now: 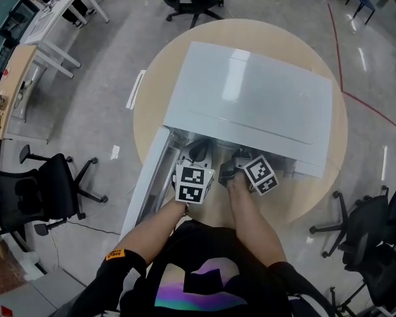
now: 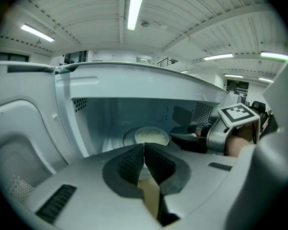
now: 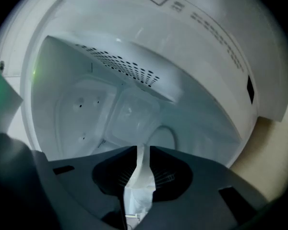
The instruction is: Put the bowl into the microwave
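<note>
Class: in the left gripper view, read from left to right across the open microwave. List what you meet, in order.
microwave door → bowl → right gripper

Glossy grey floor (image 1: 105, 111), black office chairs (image 1: 33, 193) — white desk (image 1: 56, 15)

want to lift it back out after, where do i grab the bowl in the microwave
Take the bowl by its thin rim, one jaw inside the wall and one outside, coming in level through the microwave's open front. It sits upright in the cavity, mouth up, and the low ceiling rules out a top-down approach. The right gripper seems to pinch the rim that way.
</note>
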Demonstrator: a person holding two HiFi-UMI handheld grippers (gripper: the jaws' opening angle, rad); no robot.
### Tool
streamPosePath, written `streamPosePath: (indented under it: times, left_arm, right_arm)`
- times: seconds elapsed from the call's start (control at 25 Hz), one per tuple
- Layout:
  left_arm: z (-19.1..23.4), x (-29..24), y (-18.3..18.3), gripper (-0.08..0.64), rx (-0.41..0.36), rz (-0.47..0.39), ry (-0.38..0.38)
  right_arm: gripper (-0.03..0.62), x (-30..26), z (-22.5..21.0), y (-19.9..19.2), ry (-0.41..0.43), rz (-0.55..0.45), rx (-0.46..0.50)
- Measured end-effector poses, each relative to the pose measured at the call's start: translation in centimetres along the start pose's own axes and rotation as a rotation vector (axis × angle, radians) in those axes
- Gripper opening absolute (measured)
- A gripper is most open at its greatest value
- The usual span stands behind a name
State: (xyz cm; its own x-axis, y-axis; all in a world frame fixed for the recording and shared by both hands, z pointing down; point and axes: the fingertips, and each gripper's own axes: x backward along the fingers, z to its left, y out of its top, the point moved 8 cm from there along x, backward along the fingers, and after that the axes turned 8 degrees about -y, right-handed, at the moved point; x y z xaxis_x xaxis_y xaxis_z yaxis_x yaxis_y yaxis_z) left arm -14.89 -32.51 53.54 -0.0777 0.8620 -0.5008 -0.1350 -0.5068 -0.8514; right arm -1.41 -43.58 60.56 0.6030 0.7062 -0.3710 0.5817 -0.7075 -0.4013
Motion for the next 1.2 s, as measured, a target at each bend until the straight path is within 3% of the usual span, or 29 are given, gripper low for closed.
streamPosePath:
  times: [0.24, 0.52, 0.88, 1.2]
  left_arm:
    - [-0.6, 1.5, -0.5, 0.048, 0.056, -0.037, -0.025]
    - [-1.6, 5.5, -2.0, 0.048, 0.148, -0.084, -0.075]
    - [-4.5, 10.9, -3.6, 0.048, 0.078, -0.098, -0.193]
    - [-6.1, 14.8, -4.6, 0.048, 0.024, -0.116, -0.275]
  right_arm:
    - [0.071, 2.8, 0.7, 0.2, -0.008, 0.010, 0.120]
    - [0.069, 7.6, 4.2, -0.9, 0.058, 0.036, 0.433]
    - [0.054, 15.0, 5.7, -3.0, 0.059, 0.026, 0.698]
    - [0.031, 20.6, 6.7, -6.0, 0.032, -0.003, 0.851]
